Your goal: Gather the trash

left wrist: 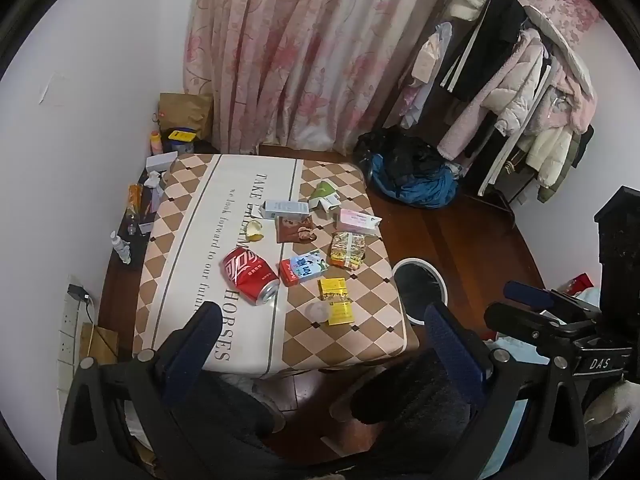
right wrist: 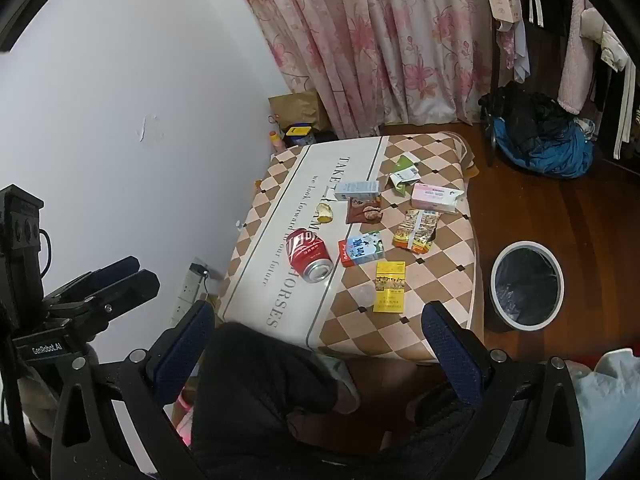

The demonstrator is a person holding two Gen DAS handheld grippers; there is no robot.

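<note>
- Trash lies scattered on a low table [left wrist: 192,216] covered with a brown-and-cream diamond cloth; none of it is in the bin yet.
- Red cola can [left wrist: 251,275] on its side near the middle of the cloth, open end toward the near edge.
- Just right of it, a blue-and-red milk carton [left wrist: 304,267] lying flat, and nearer still a yellow cigarette box [left wrist: 336,301] beside a small clear lid [left wrist: 317,311].
- Farther back: a brown snack packet [left wrist: 295,229], a pale blue box [left wrist: 285,208], a pink box [left wrist: 357,221], a torn green wrapper [left wrist: 325,196], a gold-patterned snack bag [left wrist: 347,249] and a yellowish peel scrap [left wrist: 255,230].
- White-rimmed bin [right wrist: 527,285] with a black liner stands on the wooden floor, just right of the table.
- Left gripper [left wrist: 320,344] hangs above the near table edge, fingers spread wide, grasping nothing.
- Right gripper [right wrist: 316,340] likewise released and empty, held near the same edge.
</note>
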